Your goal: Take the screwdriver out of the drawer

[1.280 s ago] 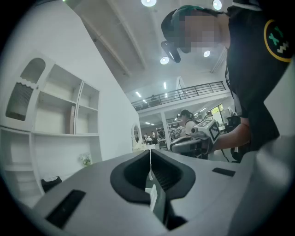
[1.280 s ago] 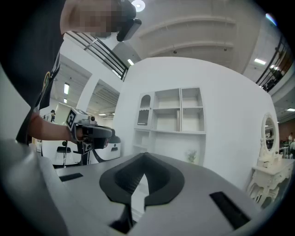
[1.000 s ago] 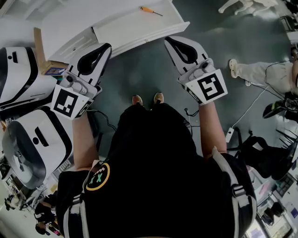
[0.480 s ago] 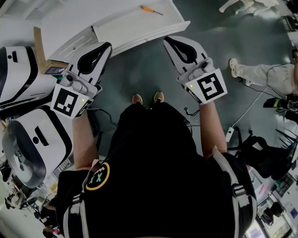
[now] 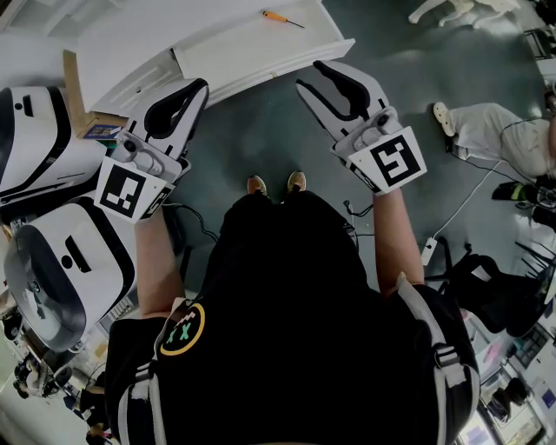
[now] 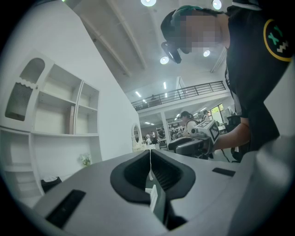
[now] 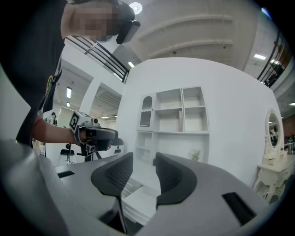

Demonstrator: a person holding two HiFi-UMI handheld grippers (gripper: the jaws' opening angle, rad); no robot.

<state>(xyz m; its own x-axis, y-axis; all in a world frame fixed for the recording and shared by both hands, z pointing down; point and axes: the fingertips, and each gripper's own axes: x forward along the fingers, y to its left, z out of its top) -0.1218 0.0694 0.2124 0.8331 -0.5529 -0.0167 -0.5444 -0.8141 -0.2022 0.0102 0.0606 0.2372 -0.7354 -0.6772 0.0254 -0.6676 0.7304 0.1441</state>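
Note:
An orange-handled screwdriver (image 5: 282, 19) lies on the white inside of the pulled-out drawer (image 5: 261, 61) at the top of the head view. My right gripper (image 5: 310, 76) hovers just in front of the drawer's front edge. Its jaws are opening, with a gap and nothing between them, which also shows in the right gripper view (image 7: 144, 162). My left gripper (image 5: 201, 88) is held level by the drawer's left end. Its jaws meet in a closed seam (image 6: 150, 153) with nothing in them. The screwdriver is well beyond both grippers.
Two white-and-black rounded pods (image 5: 39, 139) (image 5: 61, 278) stand at the left, with a cardboard piece (image 5: 74, 87) by the drawer. A white shelf unit (image 7: 177, 115) rises behind the drawer. Another person's leg (image 5: 486, 130) and cables (image 5: 469, 200) lie on the floor at the right.
The right gripper's jaws, shut before, have parted. Both hands stayed in place. The other person's foot at the right shifted slightly.

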